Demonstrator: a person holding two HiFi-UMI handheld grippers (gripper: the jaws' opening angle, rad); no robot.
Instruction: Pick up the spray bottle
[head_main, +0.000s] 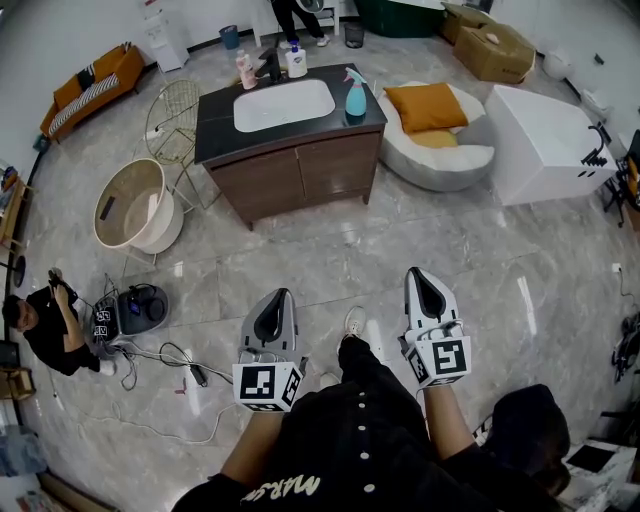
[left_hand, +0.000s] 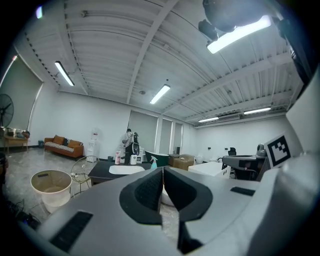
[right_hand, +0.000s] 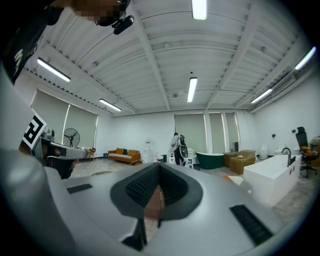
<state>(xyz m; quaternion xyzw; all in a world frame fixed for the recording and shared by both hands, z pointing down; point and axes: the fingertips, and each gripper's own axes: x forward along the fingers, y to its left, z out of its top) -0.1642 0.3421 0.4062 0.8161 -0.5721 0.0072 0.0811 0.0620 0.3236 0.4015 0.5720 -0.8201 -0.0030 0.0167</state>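
A teal spray bottle (head_main: 355, 97) stands upright on the right end of the dark vanity counter (head_main: 215, 125), beside the white sink (head_main: 284, 104). In the left gripper view the spray bottle (left_hand: 154, 162) shows small and far off, just above the jaw tips. Both grippers are held low over the floor, well short of the vanity. My left gripper (head_main: 273, 303) has its pads together with nothing between them, and it points toward the counter (left_hand: 102, 170). My right gripper (head_main: 427, 283) is shut and empty as well.
A pink bottle (head_main: 246, 70) and a white bottle (head_main: 296, 62) stand at the counter's back. A round white tub (head_main: 135, 205) and a wire chair (head_main: 180, 120) sit left of the vanity, a cushioned seat (head_main: 435, 130) and a white bathtub (head_main: 545, 140) right. A seated person (head_main: 45, 325) and cables (head_main: 170, 360) occupy the floor at left.
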